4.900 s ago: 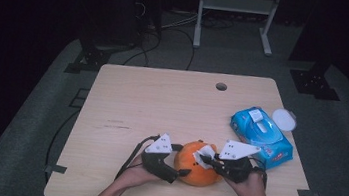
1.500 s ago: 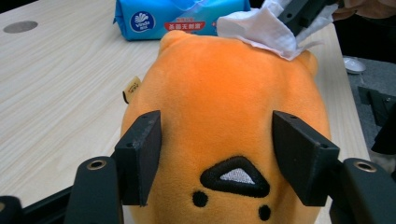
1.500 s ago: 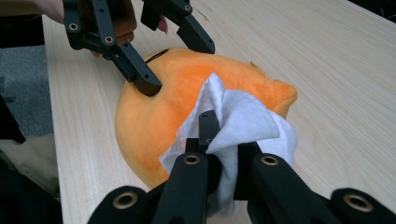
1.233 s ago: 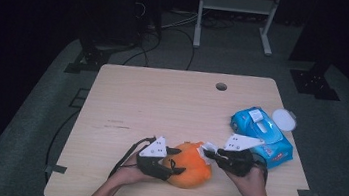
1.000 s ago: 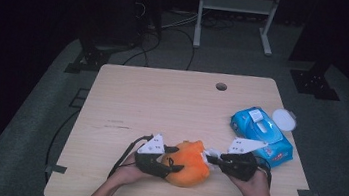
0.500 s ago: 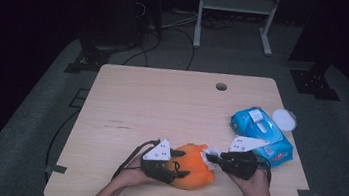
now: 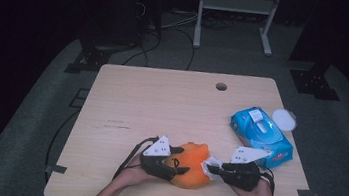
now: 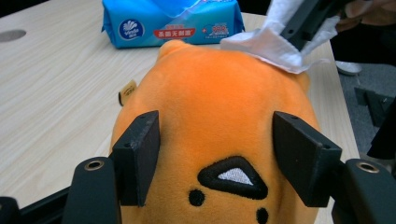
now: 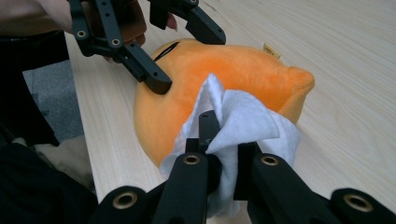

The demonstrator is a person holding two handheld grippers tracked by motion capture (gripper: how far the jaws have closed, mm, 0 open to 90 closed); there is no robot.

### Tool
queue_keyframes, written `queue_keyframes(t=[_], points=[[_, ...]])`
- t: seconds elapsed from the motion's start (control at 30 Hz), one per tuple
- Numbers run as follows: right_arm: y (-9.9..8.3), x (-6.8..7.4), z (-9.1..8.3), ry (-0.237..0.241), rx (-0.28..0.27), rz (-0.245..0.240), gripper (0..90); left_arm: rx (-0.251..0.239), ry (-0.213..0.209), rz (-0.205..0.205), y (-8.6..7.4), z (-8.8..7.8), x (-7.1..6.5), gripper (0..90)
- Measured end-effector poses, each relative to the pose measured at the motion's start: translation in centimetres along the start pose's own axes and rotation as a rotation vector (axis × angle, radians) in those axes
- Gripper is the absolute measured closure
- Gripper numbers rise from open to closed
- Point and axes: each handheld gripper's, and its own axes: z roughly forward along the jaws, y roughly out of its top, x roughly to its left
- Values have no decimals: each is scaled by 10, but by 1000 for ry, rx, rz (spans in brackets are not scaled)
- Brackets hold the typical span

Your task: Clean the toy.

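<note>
Jaws of the left gripper stand on either side of the orange plush toy, pads against its flanks; they have just been opening a little, with the toy between them. Opposite it, the right gripper is pinched tight on a crumpled white wipe, which presses against the toy's side. In the high view the toy lies near the front edge of the wooden table, between the left gripper and the right gripper, each held in a hand that comes in from below. Farther right, a blue pack of wipes lies on the table, with a round white lid just beside its far end.
</note>
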Motion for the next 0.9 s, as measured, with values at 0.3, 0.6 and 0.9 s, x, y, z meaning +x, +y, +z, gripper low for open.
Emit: queue_keyframes(t=[0.3, 0.6, 0.9], points=[[18, -21, 12, -23, -39, 35, 865, 14, -25, 98, 4, 5, -13, 360], [8, -19, 10, -17, -23, 40, 864, -24, -9, -46, 6, -4, 0, 184], [13, -15, 4, -6, -33, 21, 865, 10, -48, 68, 6, 3, -12, 357]])
